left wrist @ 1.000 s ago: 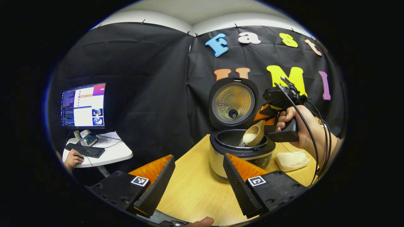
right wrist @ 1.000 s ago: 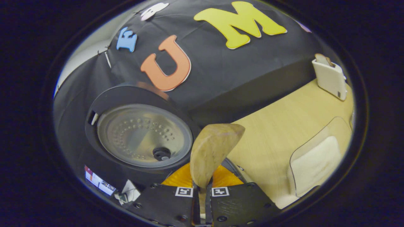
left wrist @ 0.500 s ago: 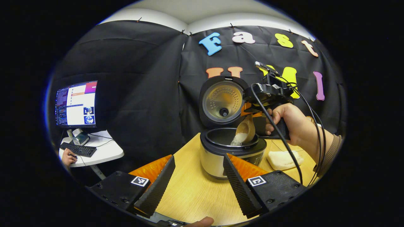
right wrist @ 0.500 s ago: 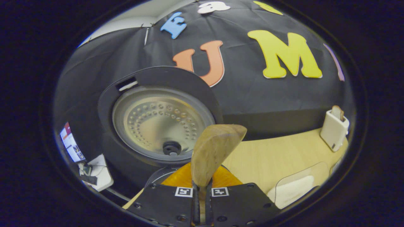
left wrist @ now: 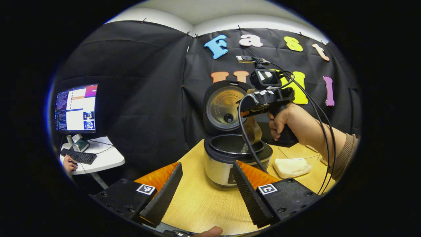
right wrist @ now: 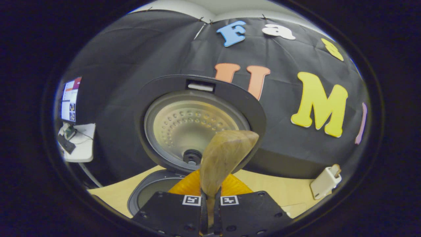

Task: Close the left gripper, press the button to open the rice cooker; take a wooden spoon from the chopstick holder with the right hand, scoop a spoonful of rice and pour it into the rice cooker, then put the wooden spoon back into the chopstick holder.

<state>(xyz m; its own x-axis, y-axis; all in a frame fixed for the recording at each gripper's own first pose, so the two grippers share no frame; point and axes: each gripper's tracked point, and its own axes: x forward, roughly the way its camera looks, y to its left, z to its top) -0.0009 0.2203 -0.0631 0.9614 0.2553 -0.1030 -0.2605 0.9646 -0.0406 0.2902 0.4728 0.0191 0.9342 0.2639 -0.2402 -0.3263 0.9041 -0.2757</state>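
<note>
Wooden spoon [left wrist: 252,131] hung bowl-down over the open rice cooker [left wrist: 236,157], turned much steeper than half a second earlier, when a heap of white rice still sat at its lip and was sliding into the pot. Almost no rice showed in it now, only a faint trickle at its lower edge just above the inner pot, so the pour looked all but finished. In the right gripper view the spoon [right wrist: 225,159] showed its rounded back, its handle pinched between the two nearly closed fingers of the right gripper [right wrist: 210,210], which had rolled over further and risen a little across the last second. The cooker's lid [right wrist: 197,125] stood fully raised behind the spoon, and part of the pot's rim showed below it.

Farther out, the left gripper [left wrist: 204,191] waited low over the wooden table [left wrist: 200,204] with its jaws spread wide and nothing between them; it had barely shifted. A clear container of rice [left wrist: 291,166] lay to the cooker's right, beside the person's hand [left wrist: 289,120] on the right gripper's grip. The white chopstick holder [right wrist: 325,181] stood well apart at the table's far edge. What remained, as I judged it, was returning the spoon there.
</note>
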